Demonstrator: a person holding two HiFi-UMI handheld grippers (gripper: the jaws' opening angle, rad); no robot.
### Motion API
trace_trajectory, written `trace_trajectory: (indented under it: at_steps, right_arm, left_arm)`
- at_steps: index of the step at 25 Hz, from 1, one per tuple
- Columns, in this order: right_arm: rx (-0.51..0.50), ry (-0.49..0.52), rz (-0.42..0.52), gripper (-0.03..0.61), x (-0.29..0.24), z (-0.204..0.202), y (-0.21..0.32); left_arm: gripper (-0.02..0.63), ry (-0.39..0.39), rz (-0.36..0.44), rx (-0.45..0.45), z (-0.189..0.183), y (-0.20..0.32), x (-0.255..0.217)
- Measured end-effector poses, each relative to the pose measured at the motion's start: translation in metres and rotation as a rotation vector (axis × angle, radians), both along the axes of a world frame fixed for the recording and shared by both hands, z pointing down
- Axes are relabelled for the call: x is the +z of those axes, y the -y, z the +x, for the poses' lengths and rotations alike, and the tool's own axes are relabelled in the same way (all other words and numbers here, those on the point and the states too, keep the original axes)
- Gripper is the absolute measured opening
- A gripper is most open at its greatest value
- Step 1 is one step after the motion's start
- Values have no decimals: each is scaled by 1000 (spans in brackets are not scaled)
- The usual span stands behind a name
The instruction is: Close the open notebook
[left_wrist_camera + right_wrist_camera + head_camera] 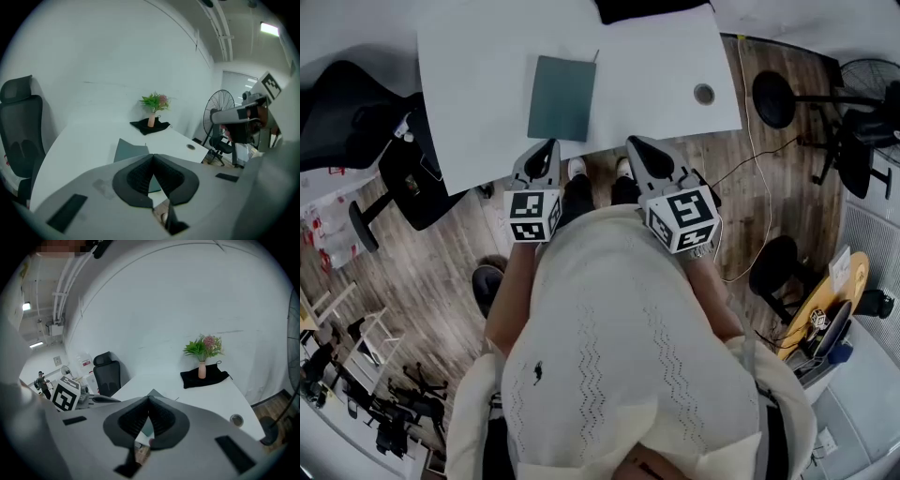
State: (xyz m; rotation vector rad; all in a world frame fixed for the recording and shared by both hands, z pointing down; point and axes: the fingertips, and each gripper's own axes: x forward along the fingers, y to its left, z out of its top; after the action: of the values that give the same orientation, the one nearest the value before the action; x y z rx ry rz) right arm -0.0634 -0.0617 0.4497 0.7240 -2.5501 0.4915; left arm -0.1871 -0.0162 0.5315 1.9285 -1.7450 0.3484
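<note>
Notebook lying shut ahead of two idle grippers

Notebook (562, 97) with a dark green cover lies flat on the white worktop (656, 75), cover up and closed as far as the head view shows. It sits just ahead of the left hand-held gripper (549, 148) and ahead and to the left of the right hand-held gripper (636, 146), touching neither. A thin line sticks out past its far right corner; what it is cannot be told.

Both hand-held grippers hang close to the person's body, near the worktop's near edge. Each gripper view shows its ribbed black pads pressed together at the tips with nothing pinched between them.

Far beyond the jaws, a small pinkish vase (152, 120) stands upright on a black cloth (150, 126). It holds a plant (154, 101) with green leaves and pink flowers. A round cable hole (704, 94) lies in the worktop ahead and to the right of the right hand-held gripper.

Each gripper carries a marker cube (532, 216) printed with black-and-white square patterns. A red-and-white sign (86, 363) hangs beyond the right gripper's left side; its print is too small to read. An office chair (356, 112) stands left of the left gripper and a fan (220, 110) off to its right.
</note>
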Motion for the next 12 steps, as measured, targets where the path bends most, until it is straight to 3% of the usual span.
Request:
trace_trajectory:
  at_steps: [6, 12]
  right_arm:
    - [-70, 10, 0, 2, -1, 9, 3]
    - [-133, 18, 0, 2, -1, 17, 5]
  left_arm:
    - [12, -15, 68, -42, 24, 2, -33]
    - [12, -22, 83, -135, 39, -6, -45]
